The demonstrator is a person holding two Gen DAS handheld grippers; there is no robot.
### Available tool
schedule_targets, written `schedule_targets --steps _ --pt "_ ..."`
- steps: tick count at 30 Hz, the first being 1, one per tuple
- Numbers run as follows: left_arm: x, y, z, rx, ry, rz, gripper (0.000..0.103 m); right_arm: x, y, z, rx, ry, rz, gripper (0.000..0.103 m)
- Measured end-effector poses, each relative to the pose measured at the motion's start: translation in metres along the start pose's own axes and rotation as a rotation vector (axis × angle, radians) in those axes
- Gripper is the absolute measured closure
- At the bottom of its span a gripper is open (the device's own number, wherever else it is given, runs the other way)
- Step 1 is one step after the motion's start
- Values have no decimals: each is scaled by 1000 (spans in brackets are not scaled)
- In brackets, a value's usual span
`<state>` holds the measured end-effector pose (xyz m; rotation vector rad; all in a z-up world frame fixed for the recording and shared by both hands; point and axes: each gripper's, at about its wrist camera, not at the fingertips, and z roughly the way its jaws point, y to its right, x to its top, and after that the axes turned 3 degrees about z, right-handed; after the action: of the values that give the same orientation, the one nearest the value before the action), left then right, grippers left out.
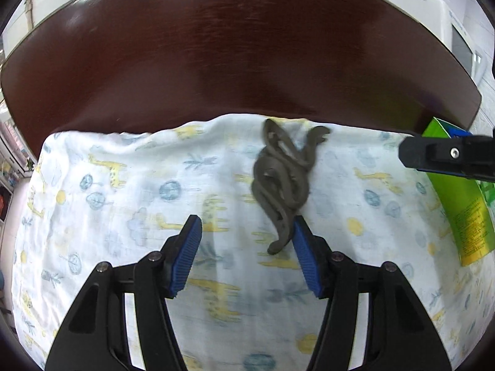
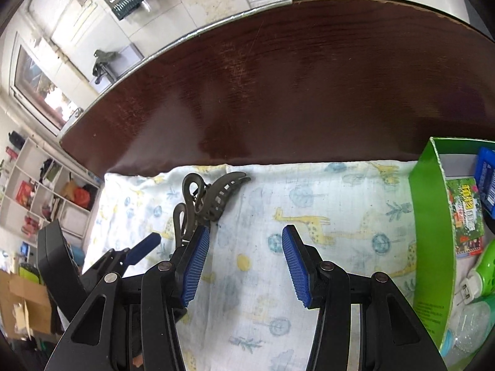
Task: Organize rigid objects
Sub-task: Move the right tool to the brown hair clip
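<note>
We hold two grippers above a cloth printed with giraffes and trees, spread on a dark wooden worktop.

Left gripper: the jaws stand apart and grasp nothing. A grey-brown hair clip lies on the cloth near its far edge. The near end of the clip sits just beside the inner face of the right blue pad; we cannot tell whether they touch.

Right gripper: the jaws are released, with only bare cloth between them. In the right wrist view the hair clip lies to the far left of this gripper, just beyond its left pad.

A green box stands open at the right edge of the cloth. It holds a printed card and a blue packet.
</note>
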<state>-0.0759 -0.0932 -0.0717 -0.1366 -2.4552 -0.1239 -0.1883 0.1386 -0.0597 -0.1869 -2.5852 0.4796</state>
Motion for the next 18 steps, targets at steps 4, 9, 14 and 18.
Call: schedule_targets --steps 4,9,14,18 --pt "-2 -30 -1 16 6 -72 42 2 -7 15 27 -8 -52 51" --pt "-3 -46 -9 -17 31 -112 43 -6 -23 26 10 58 -242 45" --pt "-4 -36 -10 -86 31 -68 43 -5 -34 33 46 73 -325 45" --pt "-5 -36 -2 -102 24 -62 45 -5 -41 43 62 56 -366 45"
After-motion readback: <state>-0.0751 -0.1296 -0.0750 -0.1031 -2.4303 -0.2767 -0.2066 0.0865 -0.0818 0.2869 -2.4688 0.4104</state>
